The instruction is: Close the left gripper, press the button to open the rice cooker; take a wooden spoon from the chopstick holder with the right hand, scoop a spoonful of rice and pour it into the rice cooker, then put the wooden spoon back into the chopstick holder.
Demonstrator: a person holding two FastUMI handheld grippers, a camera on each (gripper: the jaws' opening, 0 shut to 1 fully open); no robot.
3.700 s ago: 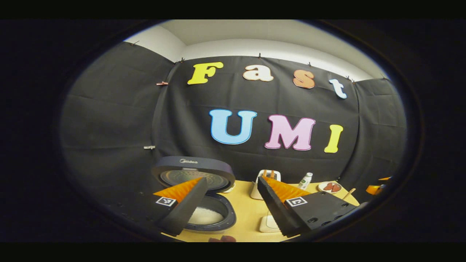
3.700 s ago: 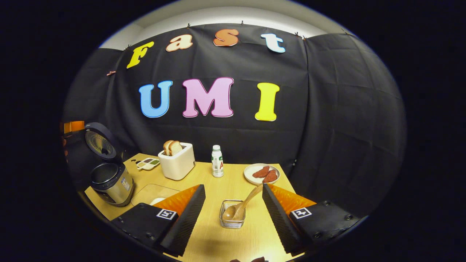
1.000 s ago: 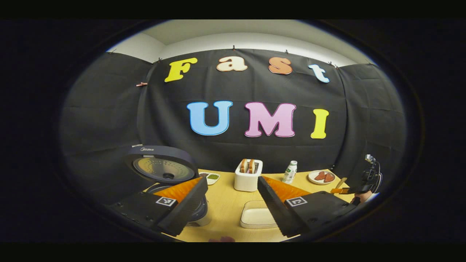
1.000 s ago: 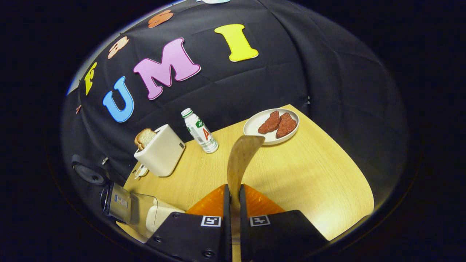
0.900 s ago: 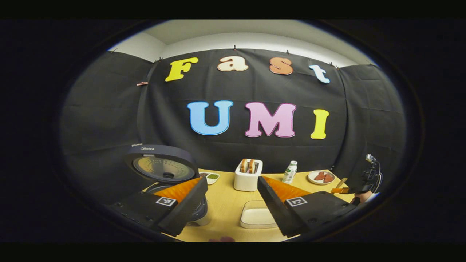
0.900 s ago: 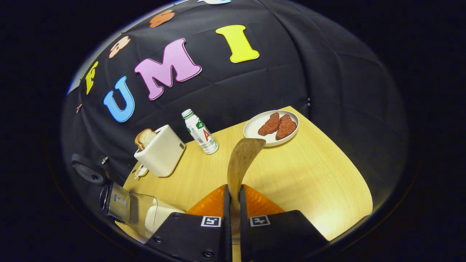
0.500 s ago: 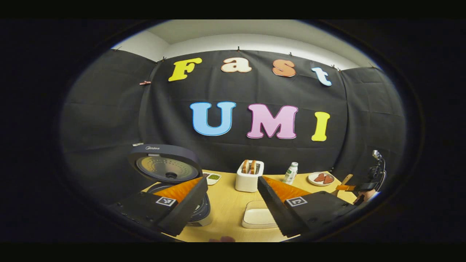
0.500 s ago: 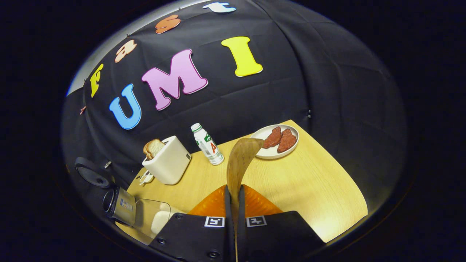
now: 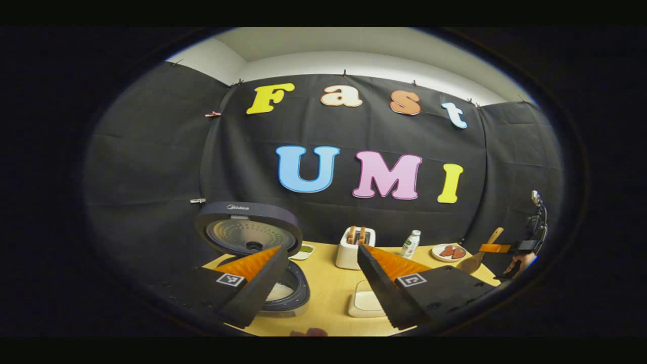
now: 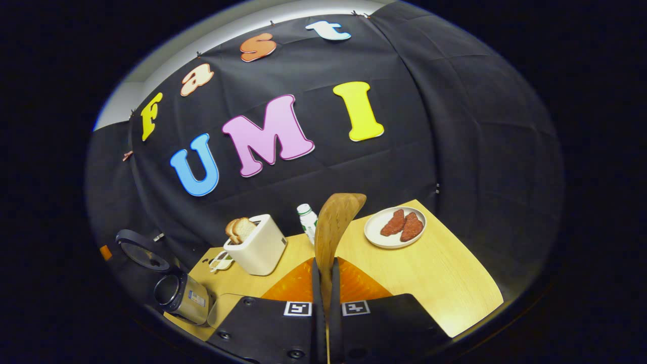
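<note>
- At the left of the left gripper view the rice cooker (image 9: pixel 275 283) is seen standing on the counter (image 9: pixel 328 298) with its lid (image 9: pixel 248 228) swung up and back; the button press is judged done, and white rice shows in the inner pot.
- The left claw (image 9: pixel 323 283) is held spread wide and empty, hovering beside the cooker, probably parked so that the pot mouth is left clear; part of the pot is hidden behind its left finger.
- Between those fingers a white rectangular dish (image 9: pixel 366 303) is seen lying on the counter, partly cut off by the right finger; whether it holds the rice to be scooped cannot be told.
- Farther back a white toaster (image 10: pixel 258 247) with bread slices, a small bottle (image 10: pixel 307 218) half hidden behind the spoon, and a plate (image 10: pixel 391 237) of reddish meat pieces are set along the wall.
- In the right gripper view the right claw (image 10: pixel 323 283) is seen clamped tight on the handle of the wooden spoon (image 10: pixel 333 222), whose bowl is carried upward and forward, empty, well above the counter.
- At the far right of the left gripper view the same spoon is seen lifted, with a hand (image 9: pixel 518 263) behind it.
</note>
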